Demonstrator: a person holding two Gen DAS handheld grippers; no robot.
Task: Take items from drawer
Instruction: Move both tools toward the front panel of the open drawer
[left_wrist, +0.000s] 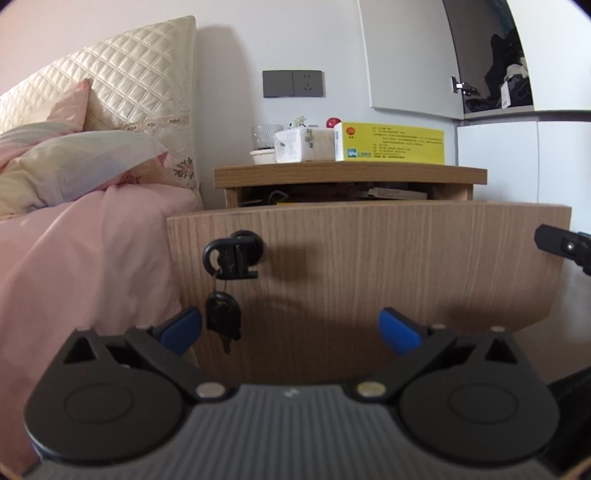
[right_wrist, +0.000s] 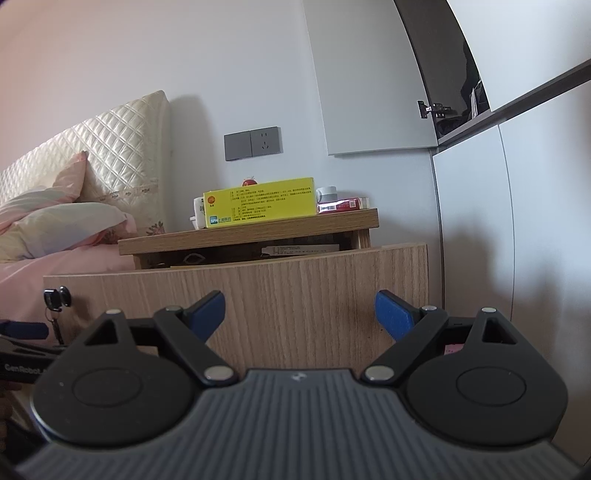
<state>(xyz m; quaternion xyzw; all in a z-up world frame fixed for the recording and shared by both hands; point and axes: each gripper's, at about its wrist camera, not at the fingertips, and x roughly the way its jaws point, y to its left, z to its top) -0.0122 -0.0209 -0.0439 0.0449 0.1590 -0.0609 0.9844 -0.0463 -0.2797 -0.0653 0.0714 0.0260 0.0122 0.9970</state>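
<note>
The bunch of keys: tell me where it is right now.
The bunch of keys hangs from the lock at the left end of the open drawer front, beside the pink bedding, just above the left gripper.

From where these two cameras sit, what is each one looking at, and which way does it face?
Left wrist: on the left gripper, low, facing the drawer front near its keys; open blue fingers show.
Right wrist: on the right gripper, further right, facing the drawer front; open fingers and the left gripper's tip show.
Shared: yellow box, bed, socket.
</note>
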